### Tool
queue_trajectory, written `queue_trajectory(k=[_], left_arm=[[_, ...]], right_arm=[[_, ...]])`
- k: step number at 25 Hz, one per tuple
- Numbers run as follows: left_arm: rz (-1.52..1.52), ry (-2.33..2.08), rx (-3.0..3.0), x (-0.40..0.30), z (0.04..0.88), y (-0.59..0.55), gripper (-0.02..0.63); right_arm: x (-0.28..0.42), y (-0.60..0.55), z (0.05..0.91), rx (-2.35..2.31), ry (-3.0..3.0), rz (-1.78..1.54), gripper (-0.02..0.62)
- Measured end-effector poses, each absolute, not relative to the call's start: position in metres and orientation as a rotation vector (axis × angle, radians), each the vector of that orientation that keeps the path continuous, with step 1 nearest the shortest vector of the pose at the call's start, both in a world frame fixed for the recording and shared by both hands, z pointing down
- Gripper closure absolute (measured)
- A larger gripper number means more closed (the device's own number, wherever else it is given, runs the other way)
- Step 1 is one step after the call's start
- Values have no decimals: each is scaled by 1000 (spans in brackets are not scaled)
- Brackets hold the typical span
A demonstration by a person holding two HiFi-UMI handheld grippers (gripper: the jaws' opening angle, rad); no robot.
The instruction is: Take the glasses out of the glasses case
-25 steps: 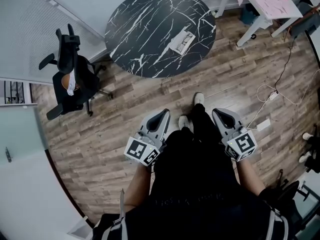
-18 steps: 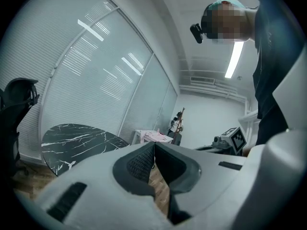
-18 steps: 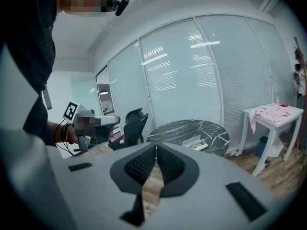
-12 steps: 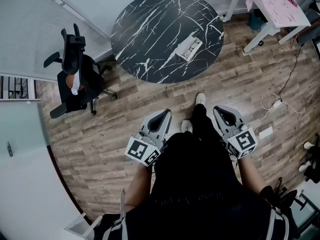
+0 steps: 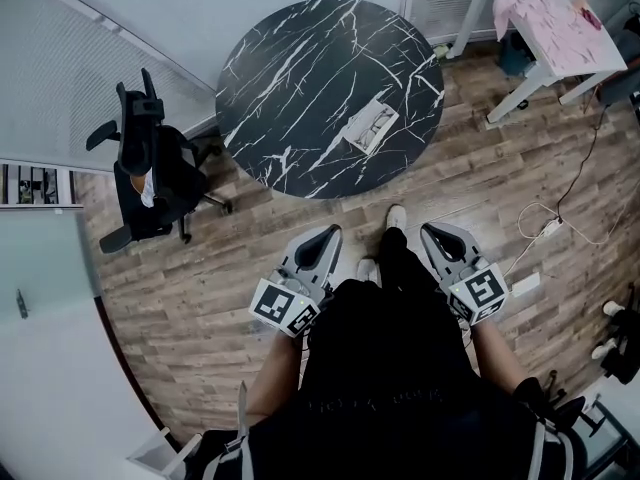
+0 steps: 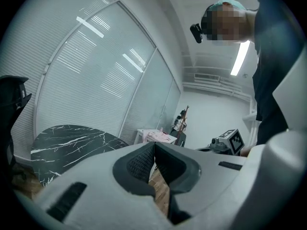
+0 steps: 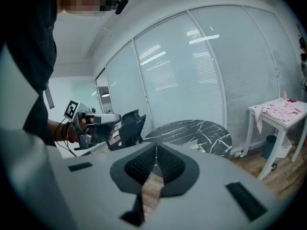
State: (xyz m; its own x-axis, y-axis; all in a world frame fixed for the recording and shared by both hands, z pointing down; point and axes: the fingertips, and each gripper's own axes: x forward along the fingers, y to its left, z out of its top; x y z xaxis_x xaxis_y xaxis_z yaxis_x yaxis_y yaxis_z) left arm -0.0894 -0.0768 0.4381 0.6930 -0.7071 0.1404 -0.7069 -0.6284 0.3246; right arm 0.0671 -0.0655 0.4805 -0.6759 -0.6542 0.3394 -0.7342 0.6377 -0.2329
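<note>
Ahead, glasses case [image 5: 370,126] lies on marble table [image 5: 290,78].

The round black marble-patterned bench [image 5: 290,78] now lies closer to the person than a second ago. The strip of wooden floor [image 5: 200,278] between its near edge and the forward white shoe [image 5: 396,217] has narrowed. The pale rectangular glasses case [image 5: 370,128] on the bench has likewise drawn nearer the left tool [image 5: 322,240] and right tool [image 5: 438,236].
</note>
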Motion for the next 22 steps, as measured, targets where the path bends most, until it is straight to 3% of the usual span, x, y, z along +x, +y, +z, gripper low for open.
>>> queue_trajectory(k=[22], left_arm=[[38, -1227, 2486, -45, 433, -203, 588]], right_arm=[[105, -217, 502, 922, -2697, 579, 565]])
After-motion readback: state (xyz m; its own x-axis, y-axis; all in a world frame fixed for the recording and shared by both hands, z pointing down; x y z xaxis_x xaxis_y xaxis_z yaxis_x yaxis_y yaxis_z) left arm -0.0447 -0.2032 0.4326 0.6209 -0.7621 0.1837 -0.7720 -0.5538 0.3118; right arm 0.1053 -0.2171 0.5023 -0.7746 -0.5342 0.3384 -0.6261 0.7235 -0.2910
